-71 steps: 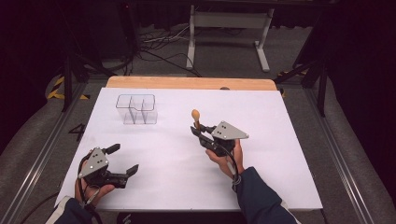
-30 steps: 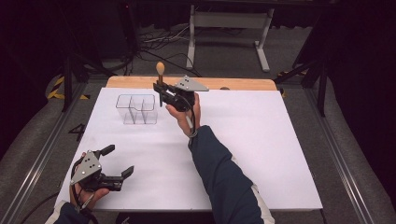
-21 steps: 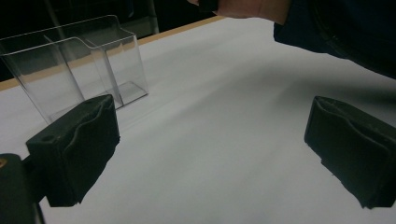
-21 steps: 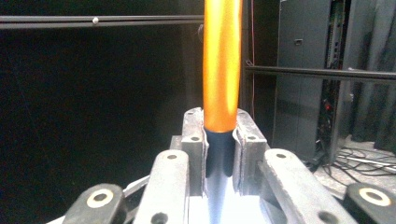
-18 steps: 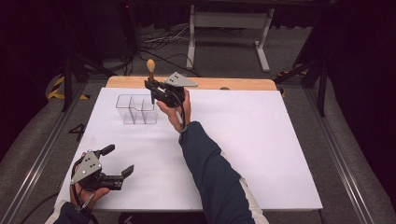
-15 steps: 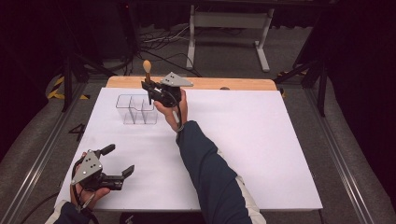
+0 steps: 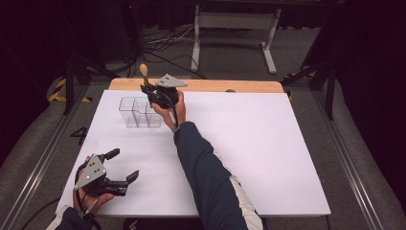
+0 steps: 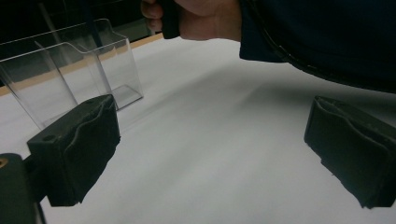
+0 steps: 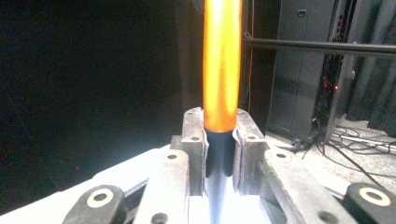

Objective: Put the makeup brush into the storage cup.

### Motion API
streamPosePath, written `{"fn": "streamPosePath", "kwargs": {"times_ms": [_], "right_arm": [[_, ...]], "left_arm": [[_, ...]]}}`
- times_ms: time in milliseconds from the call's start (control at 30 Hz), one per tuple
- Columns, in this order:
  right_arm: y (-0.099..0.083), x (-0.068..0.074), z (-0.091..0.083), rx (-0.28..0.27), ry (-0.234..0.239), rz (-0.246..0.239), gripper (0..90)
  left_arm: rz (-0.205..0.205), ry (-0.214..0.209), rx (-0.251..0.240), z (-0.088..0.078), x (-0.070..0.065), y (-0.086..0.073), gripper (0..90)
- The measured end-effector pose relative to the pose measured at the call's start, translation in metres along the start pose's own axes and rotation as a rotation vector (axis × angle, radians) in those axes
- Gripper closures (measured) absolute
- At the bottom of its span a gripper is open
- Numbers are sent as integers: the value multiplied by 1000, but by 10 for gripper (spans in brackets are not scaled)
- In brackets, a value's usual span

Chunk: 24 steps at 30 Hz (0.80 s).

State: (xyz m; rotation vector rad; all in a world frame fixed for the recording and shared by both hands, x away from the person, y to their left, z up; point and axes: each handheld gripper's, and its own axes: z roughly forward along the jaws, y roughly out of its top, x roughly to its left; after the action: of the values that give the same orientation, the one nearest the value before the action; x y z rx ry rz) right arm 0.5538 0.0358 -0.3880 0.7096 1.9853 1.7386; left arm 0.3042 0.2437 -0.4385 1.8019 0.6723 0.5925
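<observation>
The right gripper is clamped on a wooden-handled tool; in the right gripper view, its two jaws press on either side of the tool's dark lower shaft, and the orange handle rises straight up from between them. In the high view the tool stands nearly upright, its rounded pale end uppermost. What lies at its lower end cannot be told. The gripper hangs in the air at the far left part of the table, just above and beside the right end of a clear plastic organizer. The organizer stands upright on the white tabletop near the far edge and is divided into compartments; its transparent walls appear in the left gripper view too. The person's right arm, in a dark sleeve, reaches diagonally across the table to the gripper. The left gripper is held at the near left corner, well apart from the organizer; its black pads stand wide apart with nothing between them, just above the bare white surface.
</observation>
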Motion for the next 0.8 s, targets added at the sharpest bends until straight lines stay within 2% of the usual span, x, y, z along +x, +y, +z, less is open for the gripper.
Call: {"fn": "streamPosePath", "kwargs": {"times_ms": [433,800], "right_arm": [[-8,-3,1,31,-24,13,781],[-19,-1,1,65,-17,17,781]], "left_arm": [[-6,-1,-7,-1,1,-1,41],[-8,-4,-3,-1,0,-1,42]]}}
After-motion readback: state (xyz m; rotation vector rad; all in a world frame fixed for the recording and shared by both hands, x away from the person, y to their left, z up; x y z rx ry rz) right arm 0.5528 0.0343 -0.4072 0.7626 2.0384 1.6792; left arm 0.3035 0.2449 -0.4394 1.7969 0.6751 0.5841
